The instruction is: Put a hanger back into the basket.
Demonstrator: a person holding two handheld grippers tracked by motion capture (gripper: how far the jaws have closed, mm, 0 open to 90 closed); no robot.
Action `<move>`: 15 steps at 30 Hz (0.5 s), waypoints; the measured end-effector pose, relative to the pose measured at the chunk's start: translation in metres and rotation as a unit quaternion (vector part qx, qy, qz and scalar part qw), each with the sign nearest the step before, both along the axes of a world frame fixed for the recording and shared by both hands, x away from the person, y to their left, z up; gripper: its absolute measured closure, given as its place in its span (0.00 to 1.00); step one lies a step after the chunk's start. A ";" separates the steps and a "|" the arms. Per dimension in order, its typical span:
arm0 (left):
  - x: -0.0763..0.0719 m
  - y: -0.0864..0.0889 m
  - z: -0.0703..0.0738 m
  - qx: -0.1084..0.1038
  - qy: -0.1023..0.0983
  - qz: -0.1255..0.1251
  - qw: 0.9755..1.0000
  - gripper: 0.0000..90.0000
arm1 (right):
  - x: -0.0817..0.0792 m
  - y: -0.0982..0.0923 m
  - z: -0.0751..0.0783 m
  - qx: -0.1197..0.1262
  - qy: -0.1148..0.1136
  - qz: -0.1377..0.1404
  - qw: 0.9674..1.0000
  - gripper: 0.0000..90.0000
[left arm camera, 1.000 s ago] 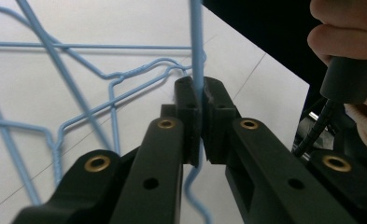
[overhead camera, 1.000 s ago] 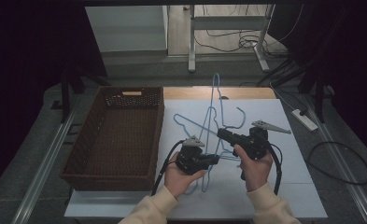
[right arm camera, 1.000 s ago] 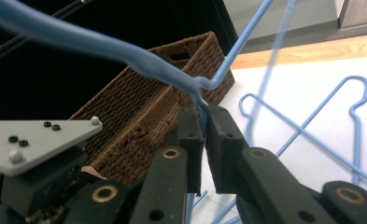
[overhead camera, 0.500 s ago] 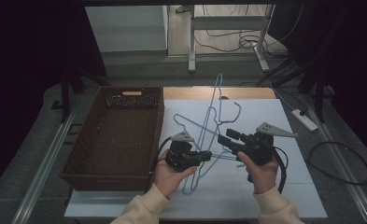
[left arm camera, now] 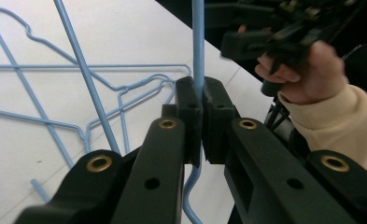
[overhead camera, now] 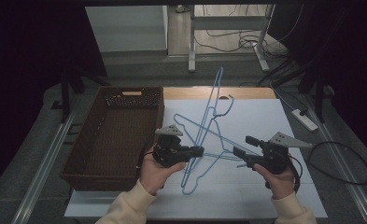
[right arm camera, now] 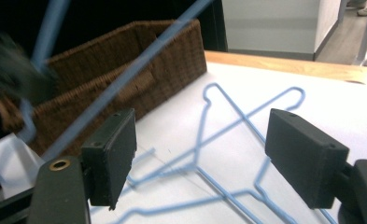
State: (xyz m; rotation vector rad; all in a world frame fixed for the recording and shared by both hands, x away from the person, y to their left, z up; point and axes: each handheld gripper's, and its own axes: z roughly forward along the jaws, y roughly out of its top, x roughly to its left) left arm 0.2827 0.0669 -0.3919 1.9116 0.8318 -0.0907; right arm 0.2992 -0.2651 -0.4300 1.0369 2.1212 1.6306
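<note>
Basket (overhead camera: pixel 116 135) first, brown wicker, on our far left beside the white sheet (overhead camera: pixel 260 196). Next we see the left gripper (overhead camera: pixel 201 150), its jaws clamped tight on the wire of one blue hanger (overhead camera: pixel 211 105), which stands tilted up off the table with its hook end low near the hand. Other hangers (overhead camera: pixel 190 122) lie crossed flat on the sheet beneath it. Further right we find the right gripper (overhead camera: pixel 242 151), close by that wire; its jaws have just been opening and stand wide apart with nothing between them.
</note>
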 end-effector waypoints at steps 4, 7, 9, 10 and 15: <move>0.001 0.013 0.012 0.005 -0.005 -0.004 1.000 0.96 | 0.002 -0.006 -0.008 -0.012 0.010 -0.008 1.000 0.28; 0.003 0.028 0.020 0.004 -0.009 -0.007 1.000 0.96 | 0.004 -0.010 -0.015 -0.024 0.014 -0.015 0.999 0.28; 0.004 0.036 0.024 0.004 -0.012 -0.005 1.000 0.96 | 0.005 -0.012 -0.018 -0.031 0.014 -0.017 0.999 0.27; 0.004 0.039 0.025 0.002 -0.013 -0.006 1.000 0.96 | 0.005 -0.013 -0.019 -0.039 0.013 -0.018 0.999 0.27; 0.005 0.060 0.030 0.007 -0.026 0.001 1.000 0.96 | 0.005 -0.014 -0.025 -0.060 0.009 -0.022 0.998 0.27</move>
